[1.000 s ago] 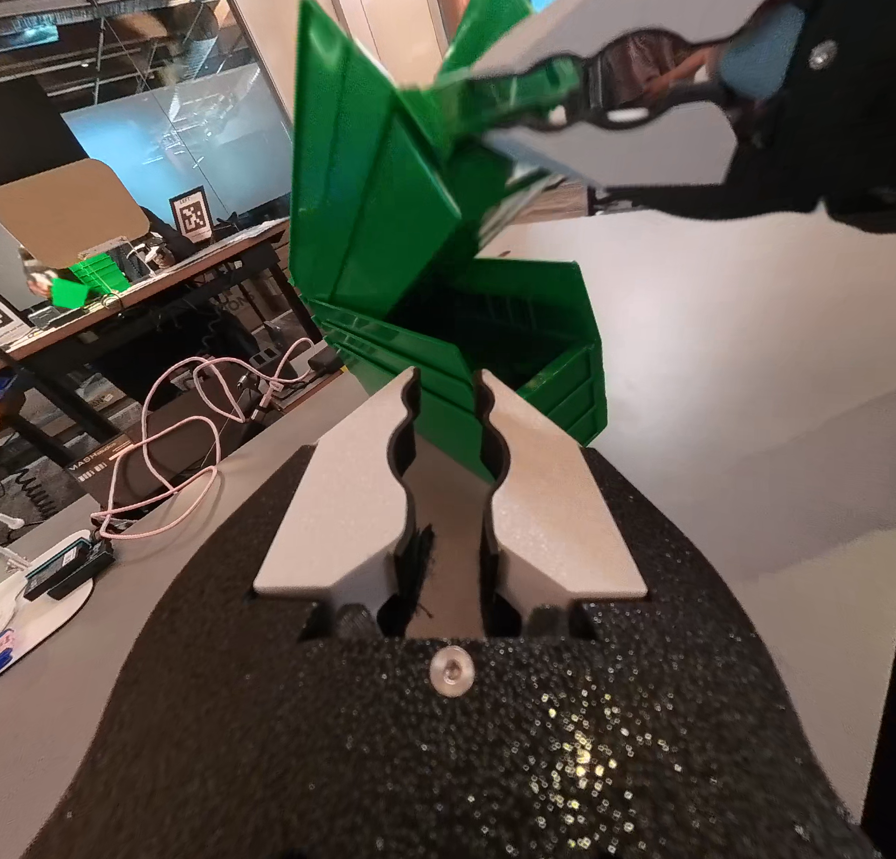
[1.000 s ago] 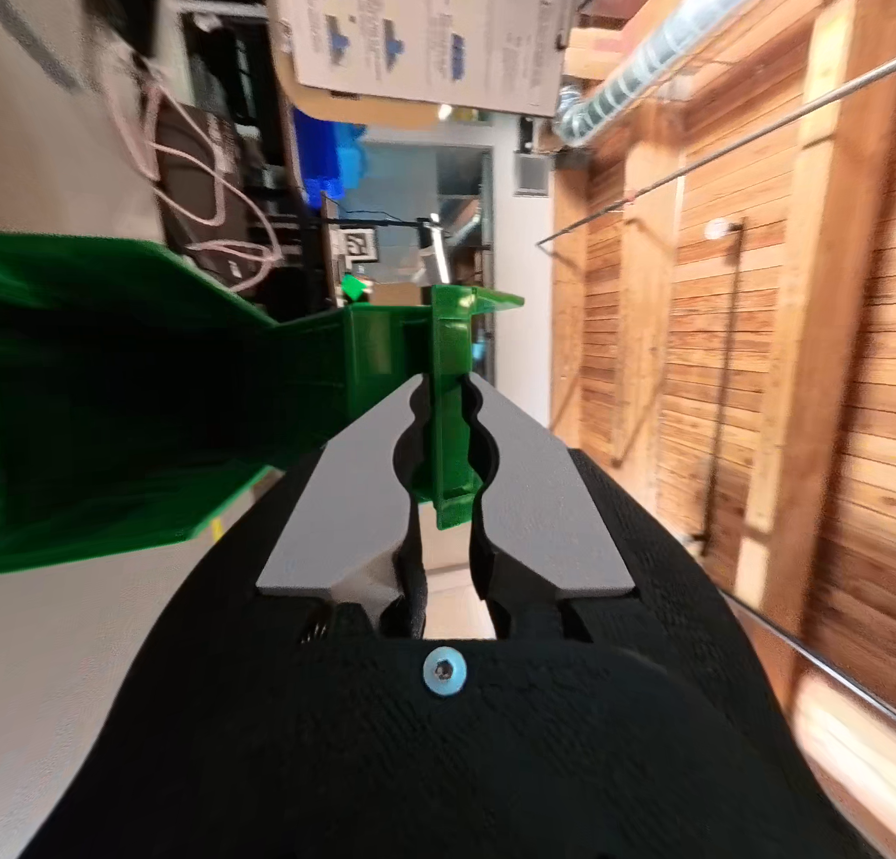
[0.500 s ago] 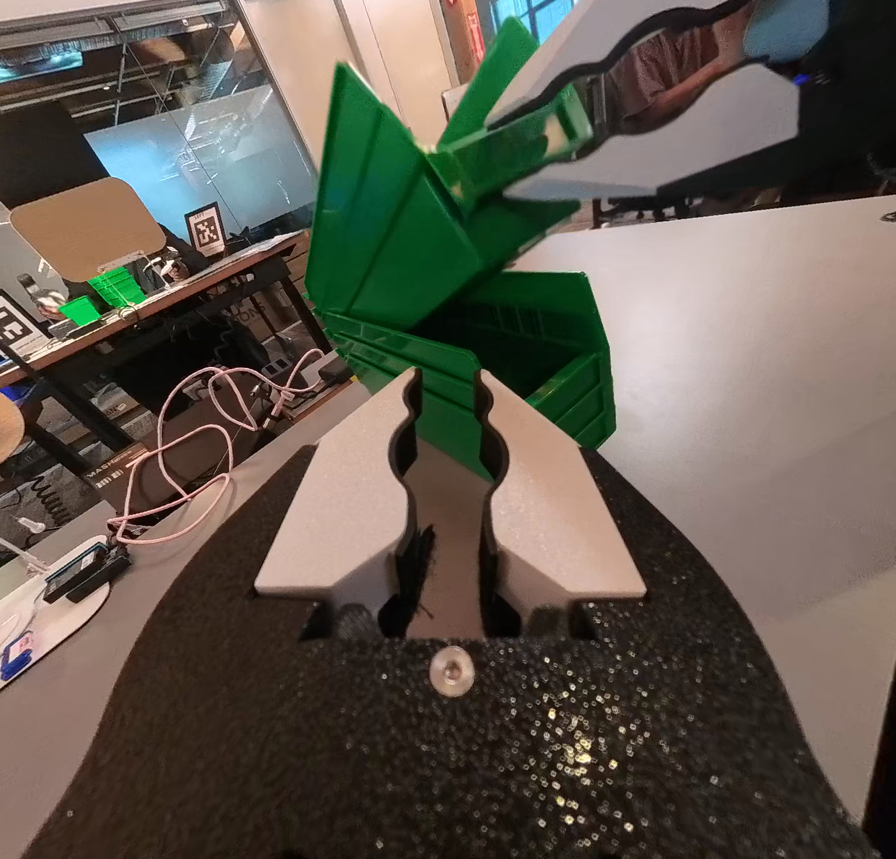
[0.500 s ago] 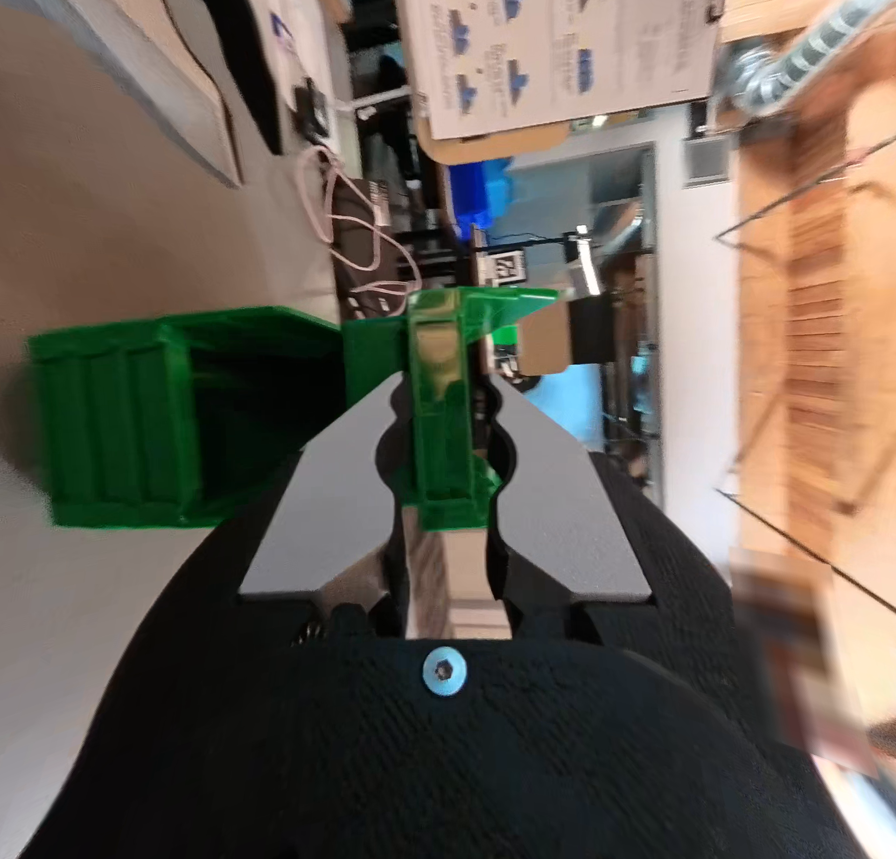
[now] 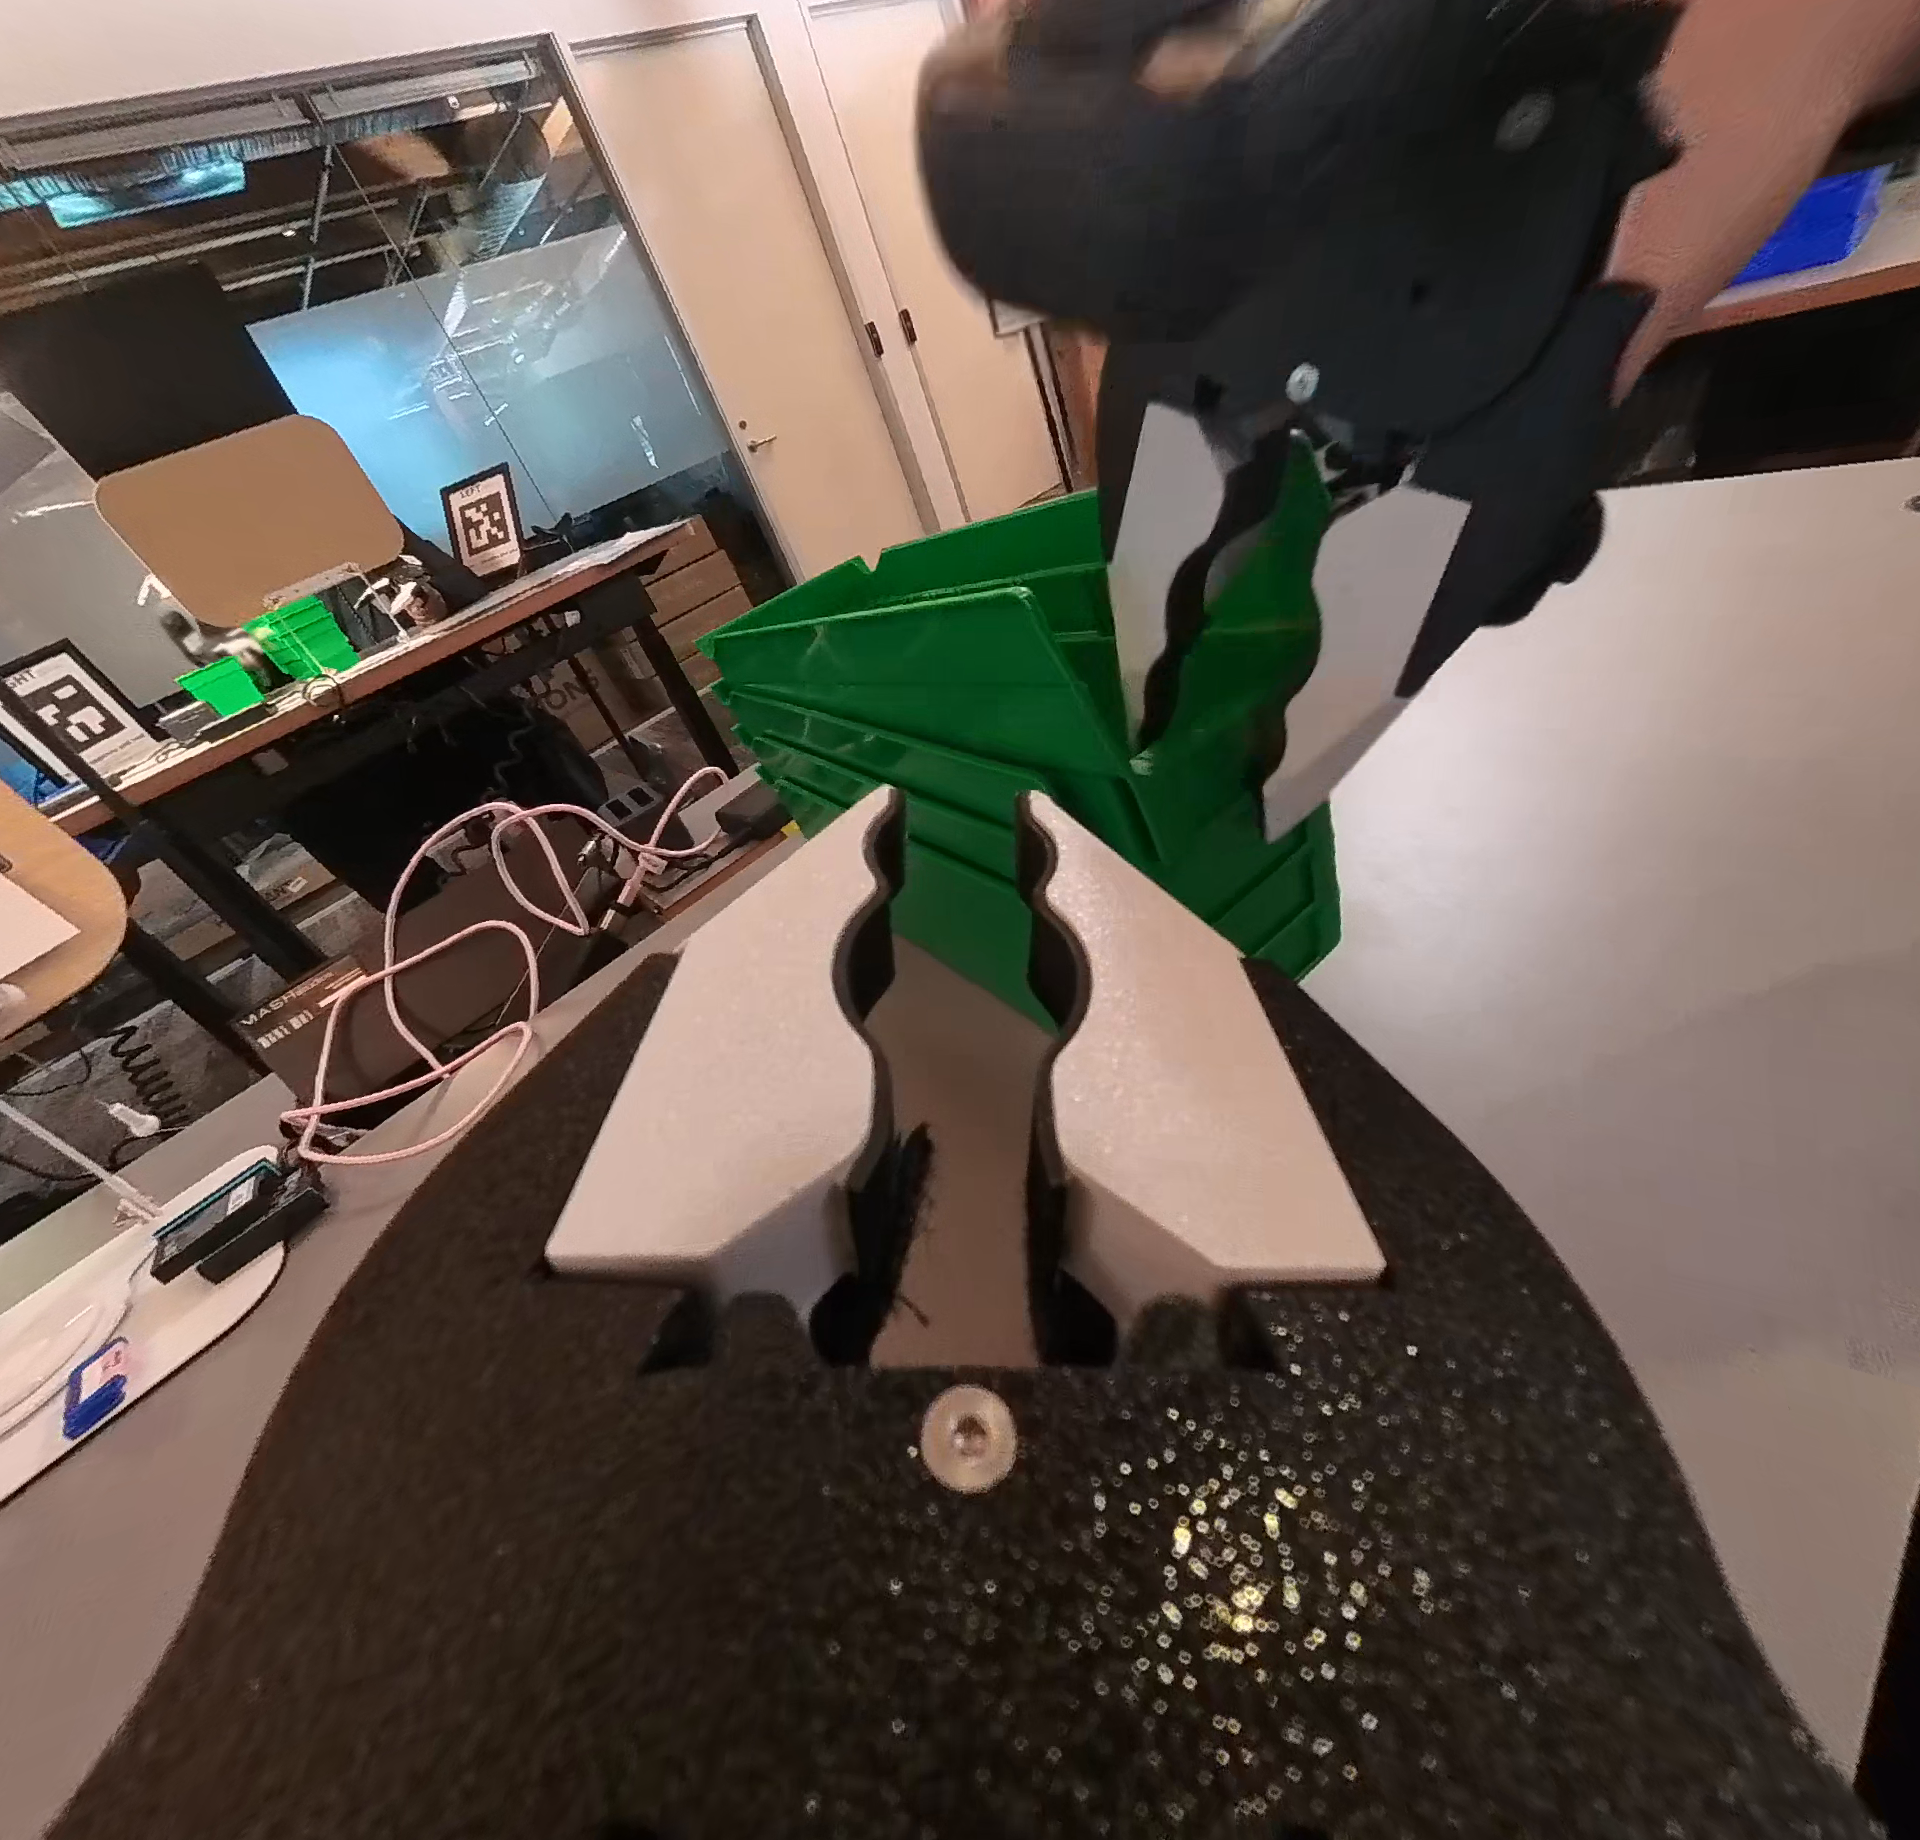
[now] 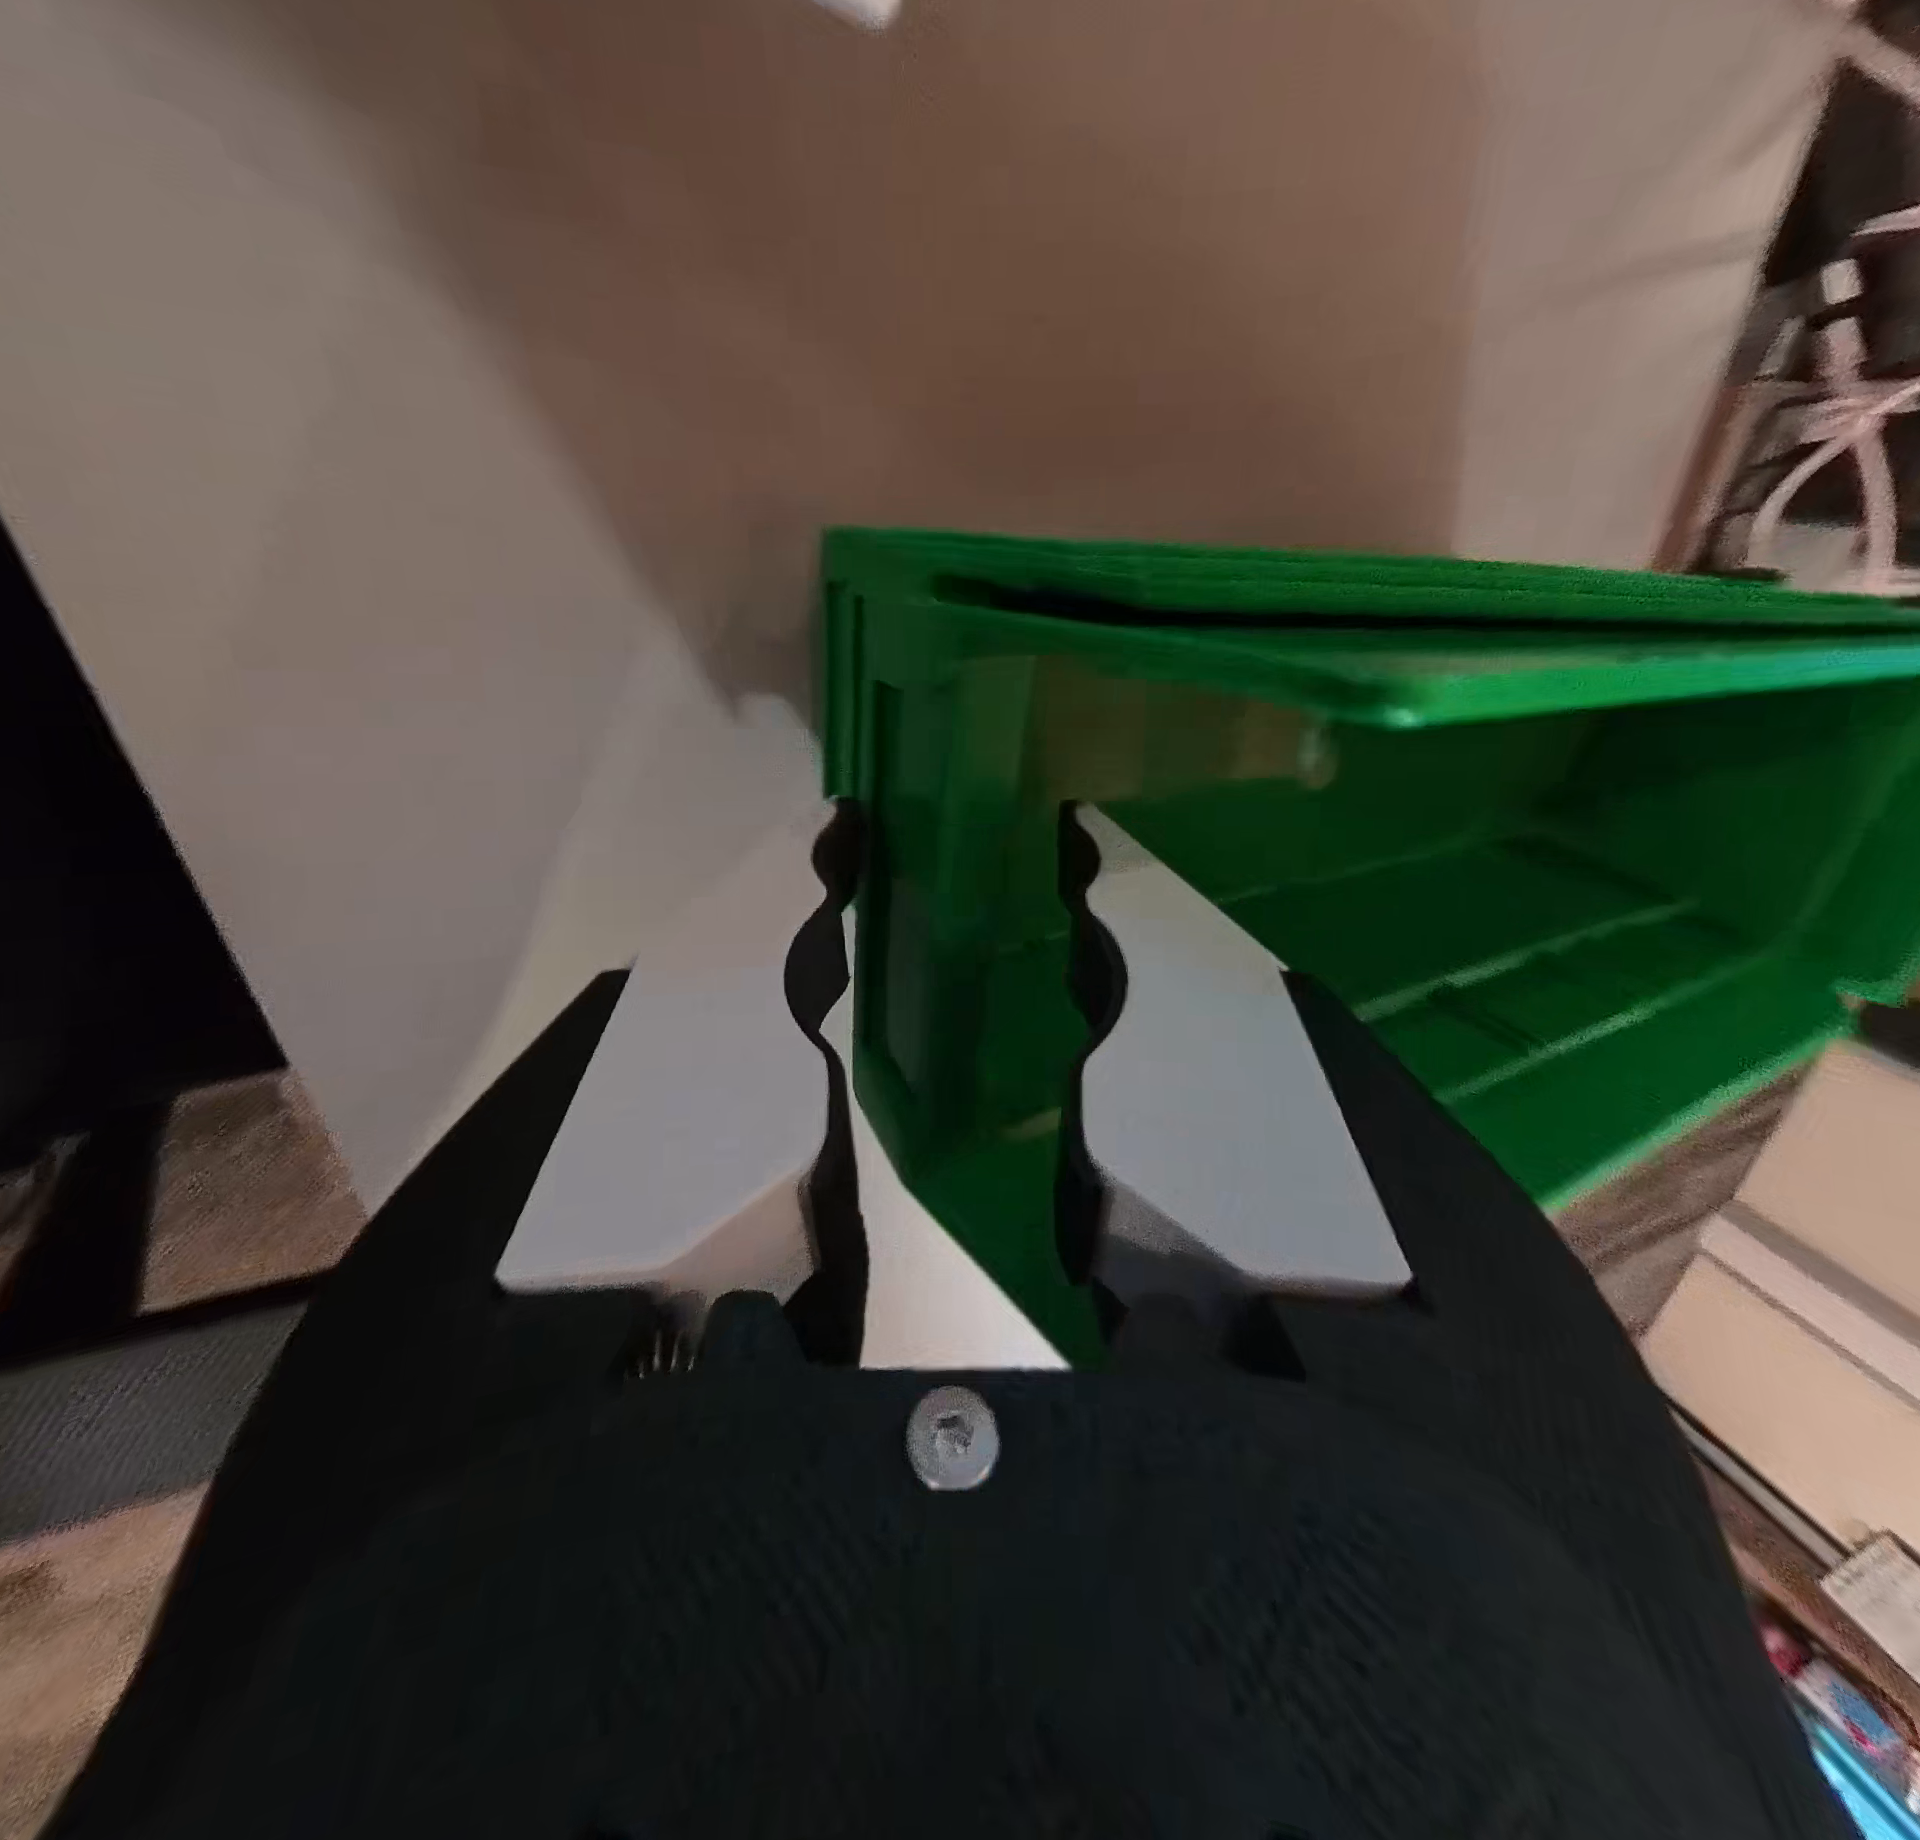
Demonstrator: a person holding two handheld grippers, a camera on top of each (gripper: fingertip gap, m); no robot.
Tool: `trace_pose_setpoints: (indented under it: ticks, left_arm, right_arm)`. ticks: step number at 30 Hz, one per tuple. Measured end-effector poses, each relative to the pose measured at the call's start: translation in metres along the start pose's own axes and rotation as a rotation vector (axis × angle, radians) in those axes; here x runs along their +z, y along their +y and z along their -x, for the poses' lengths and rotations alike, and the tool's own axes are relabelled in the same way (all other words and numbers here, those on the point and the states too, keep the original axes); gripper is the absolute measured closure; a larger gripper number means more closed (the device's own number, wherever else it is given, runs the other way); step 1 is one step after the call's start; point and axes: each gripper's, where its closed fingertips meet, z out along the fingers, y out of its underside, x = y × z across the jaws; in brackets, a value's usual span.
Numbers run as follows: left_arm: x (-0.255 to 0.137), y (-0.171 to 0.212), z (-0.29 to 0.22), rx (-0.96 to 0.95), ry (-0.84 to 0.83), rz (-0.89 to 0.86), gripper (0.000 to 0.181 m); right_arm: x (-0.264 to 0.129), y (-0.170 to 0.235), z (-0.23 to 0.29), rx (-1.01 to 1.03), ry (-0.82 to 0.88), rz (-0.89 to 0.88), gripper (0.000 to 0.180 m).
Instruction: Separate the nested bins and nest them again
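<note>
Left wrist view: right gripper [image 5: 1210, 741] is clamping the top green bin [image 5: 935, 668] into the stack [image 5: 1278, 886]; left gripper [image 5: 961, 814], slightly parted, is empty; re-nesting is nearly done.

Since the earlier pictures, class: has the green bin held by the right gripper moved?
Yes. In the left wrist view, the held bin has come down onto the bin stack on the table, carried by the right gripper.

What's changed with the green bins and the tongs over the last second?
The right tongs, gripping the top green bin by its wall, have swung it down from a steep tilt above the stack to lie nearly nested in the stacked bins. The grip has not let go. The left tongs stayed slightly open and empty in front of the stack.
</note>
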Motion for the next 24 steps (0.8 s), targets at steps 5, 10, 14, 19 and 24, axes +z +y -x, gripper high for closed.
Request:
trace_pose_setpoints:
  ticks: [5,10,14,19,24]
  left_arm:
    - [-0.002,-0.001,0.001,0.001,-0.002,-0.006,0.163]
    - [-0.004,-0.002,0.003,-0.007,0.002,-0.014,0.163]
    - [-0.002,0.001,0.004,-0.02,0.006,-0.009,0.163]
    - [0.001,0.005,0.002,-0.02,0.012,0.003,0.163]
    - [0.001,0.008,0.002,-0.012,0.009,0.016,0.163]
  right_arm:
    - [0.014,0.005,0.009,-0.004,-0.132,0.09,0.157]
    - [-0.008,0.011,-0.001,0.017,-0.137,0.079,0.157]
    - [-0.029,0.014,-0.015,-0.002,-0.045,0.033,0.156]
    - [-0.061,0.021,-0.052,-0.072,0.217,-0.008,0.156]
    - [-0.102,0.056,-0.077,-0.077,0.354,-0.018,0.156]
